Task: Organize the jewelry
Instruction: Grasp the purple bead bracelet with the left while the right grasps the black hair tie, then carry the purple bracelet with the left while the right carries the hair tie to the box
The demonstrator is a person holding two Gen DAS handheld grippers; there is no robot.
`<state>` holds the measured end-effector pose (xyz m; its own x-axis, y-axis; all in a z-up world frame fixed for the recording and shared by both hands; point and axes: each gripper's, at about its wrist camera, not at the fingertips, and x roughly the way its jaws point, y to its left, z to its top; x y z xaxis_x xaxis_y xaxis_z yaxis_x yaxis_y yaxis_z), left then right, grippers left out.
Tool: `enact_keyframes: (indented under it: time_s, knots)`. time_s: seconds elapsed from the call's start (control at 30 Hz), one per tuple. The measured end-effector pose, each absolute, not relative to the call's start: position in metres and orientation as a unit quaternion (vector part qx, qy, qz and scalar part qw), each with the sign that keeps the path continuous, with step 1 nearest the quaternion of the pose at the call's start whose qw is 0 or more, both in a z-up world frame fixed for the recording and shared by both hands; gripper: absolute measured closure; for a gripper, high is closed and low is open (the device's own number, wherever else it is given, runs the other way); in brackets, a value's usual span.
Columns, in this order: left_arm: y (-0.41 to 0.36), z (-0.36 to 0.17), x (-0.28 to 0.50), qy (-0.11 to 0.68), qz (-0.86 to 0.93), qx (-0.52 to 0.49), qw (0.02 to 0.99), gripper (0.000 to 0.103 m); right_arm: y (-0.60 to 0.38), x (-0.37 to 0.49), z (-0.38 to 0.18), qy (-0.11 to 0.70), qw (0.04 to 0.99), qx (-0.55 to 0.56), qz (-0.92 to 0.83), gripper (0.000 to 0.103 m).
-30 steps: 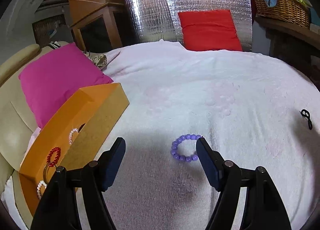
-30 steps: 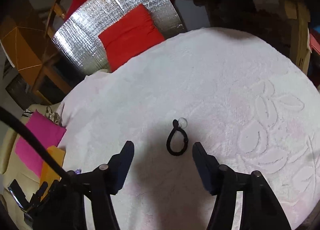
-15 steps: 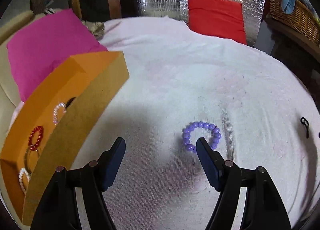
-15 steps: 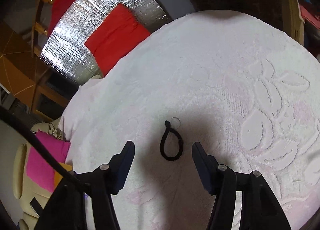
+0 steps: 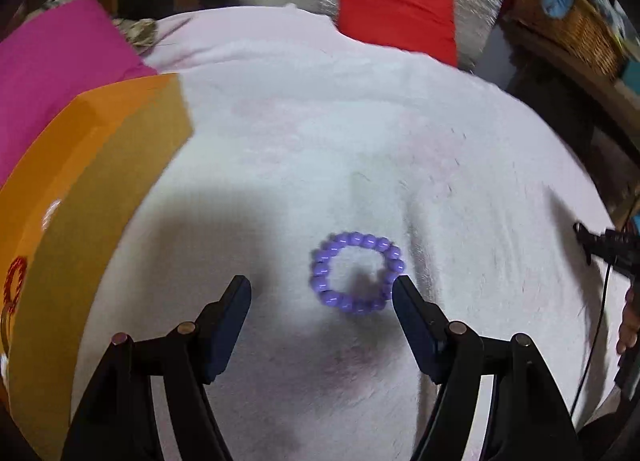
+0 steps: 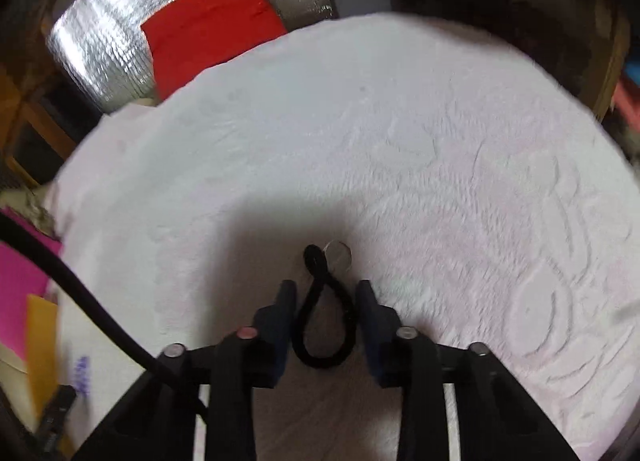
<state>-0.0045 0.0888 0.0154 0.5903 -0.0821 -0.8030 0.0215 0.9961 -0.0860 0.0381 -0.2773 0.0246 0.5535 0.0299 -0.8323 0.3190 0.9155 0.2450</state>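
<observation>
Currently my right gripper [image 6: 326,287] is closing around the black cord loop [image 6: 322,325]; thin cord may slip. Left gripper [image 5: 322,289] stands wide by the purple bracelet [image 5: 356,273].

right gripper [image 6: 325,293] fingers closing around black cord loop [image 6: 322,325], formerly spread wide.

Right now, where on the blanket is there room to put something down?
Bare blanket runs from the purple bracelet up to the red cushion. It is crowded by the orange box and around the black cord.
</observation>
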Motion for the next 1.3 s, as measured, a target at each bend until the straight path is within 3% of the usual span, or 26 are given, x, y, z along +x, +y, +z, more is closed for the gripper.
enact_keyframes:
  time_s: [0.07, 0.2, 0.27, 0.3, 0.37, 1.3]
  knots:
    - [0.087, 0.012, 0.001, 0.457, -0.033, -0.036, 0.888, 0.029, -0.273, 0.037, 0.025, 0.463, 0.865, 0.173, -0.086, 0.088]
    - [0.084, 0.012, 0.004, 0.444, -0.047, -0.049, 0.893, 0.035, -0.269, 0.035, 0.029, 0.456, 0.87, 0.171, -0.079, 0.093]
    - [0.08, 0.011, 0.005, 0.444, -0.054, -0.048, 0.893, 0.062, -0.262, 0.034, 0.033, 0.451, 0.873, 0.172, -0.067, 0.094]
    - [0.077, 0.011, 0.005, 0.442, -0.055, -0.042, 0.894, 0.065, -0.259, 0.033, 0.035, 0.448, 0.875, 0.174, -0.059, 0.094]
    - [0.075, 0.011, 0.005, 0.441, -0.062, -0.043, 0.894, 0.091, -0.249, 0.032, 0.04, 0.439, 0.879, 0.18, -0.035, 0.094]
    - [0.096, 0.055, -0.029, 0.362, -0.081, -0.073, 0.926, 0.094, -0.194, 0.009, 0.064, 0.394, 0.885, 0.224, 0.111, 0.094]
